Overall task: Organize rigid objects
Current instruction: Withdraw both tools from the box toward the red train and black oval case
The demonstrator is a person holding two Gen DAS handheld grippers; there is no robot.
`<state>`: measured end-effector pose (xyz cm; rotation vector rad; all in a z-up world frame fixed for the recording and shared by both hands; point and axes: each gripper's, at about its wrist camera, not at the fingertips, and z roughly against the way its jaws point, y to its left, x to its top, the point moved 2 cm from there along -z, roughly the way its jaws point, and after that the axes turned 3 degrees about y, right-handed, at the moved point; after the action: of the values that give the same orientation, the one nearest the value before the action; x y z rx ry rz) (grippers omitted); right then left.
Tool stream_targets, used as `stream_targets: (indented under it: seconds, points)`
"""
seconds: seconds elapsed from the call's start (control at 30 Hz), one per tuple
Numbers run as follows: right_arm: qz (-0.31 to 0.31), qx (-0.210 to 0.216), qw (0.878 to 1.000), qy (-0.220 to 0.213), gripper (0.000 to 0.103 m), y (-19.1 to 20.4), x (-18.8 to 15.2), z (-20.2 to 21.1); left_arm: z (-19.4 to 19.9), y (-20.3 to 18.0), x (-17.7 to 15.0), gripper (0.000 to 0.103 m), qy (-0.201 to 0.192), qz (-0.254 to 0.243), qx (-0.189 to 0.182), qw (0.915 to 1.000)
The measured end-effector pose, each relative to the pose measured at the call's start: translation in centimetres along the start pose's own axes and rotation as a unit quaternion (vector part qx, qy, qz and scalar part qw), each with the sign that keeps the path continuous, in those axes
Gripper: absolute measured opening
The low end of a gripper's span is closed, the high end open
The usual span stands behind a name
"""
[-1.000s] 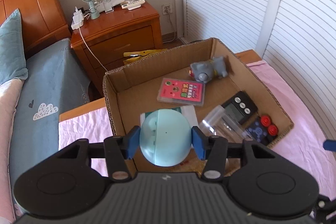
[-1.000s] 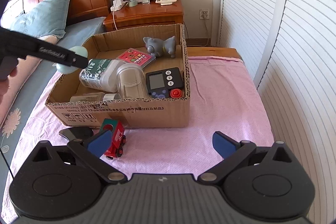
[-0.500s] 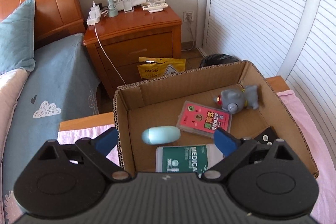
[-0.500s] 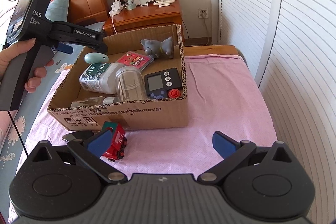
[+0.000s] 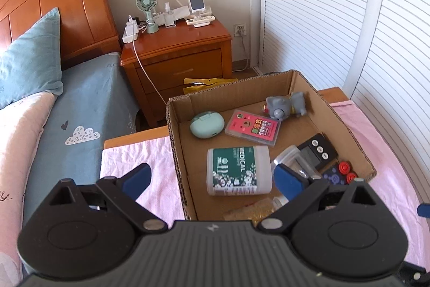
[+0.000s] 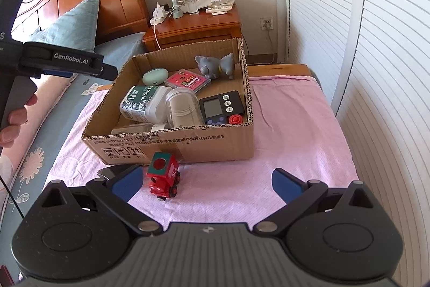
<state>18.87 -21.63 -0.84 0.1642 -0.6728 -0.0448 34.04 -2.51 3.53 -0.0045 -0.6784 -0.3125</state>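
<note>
A cardboard box (image 5: 176, 147) (image 6: 188, 144) stands on the pink cloth. Inside it lie a pale green oval case (image 5: 207, 124) (image 6: 155, 76) in the far left corner, a pink card box (image 5: 252, 127), a grey elephant toy (image 5: 285, 106) (image 6: 215, 66), a green medical bottle (image 5: 237, 170) (image 6: 141, 102), a clear jar (image 6: 184, 106) and a black timer (image 6: 223, 106). My left gripper (image 5: 212, 180) hangs open above the box's near left edge, holding nothing. My right gripper (image 6: 207, 183) is open over the cloth. A red toy train (image 6: 163, 175) sits just inside its left finger.
A dark flat object (image 6: 107, 172) lies on the cloth left of the train. A wooden nightstand (image 5: 174, 55) with a fan and chargers stands behind the box. A bed with a blue pillow (image 5: 27, 71) is on the left, and white slatted doors (image 5: 349, 18) are on the right.
My left gripper opened and let go of the pale green case, which now lies in the box's far left corner. The gripper then pulled back and up. The right gripper stayed put.
</note>
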Motion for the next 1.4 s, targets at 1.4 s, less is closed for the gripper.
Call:
stream_targets:
  seconds: [1.4]
  points:
    - [-0.022,-0.045,0.998,0.045,0.103,3.1,0.2,-11.9,-0.3,-0.4,-17.5,0.1,0.021,0.095,0.053,0.9939]
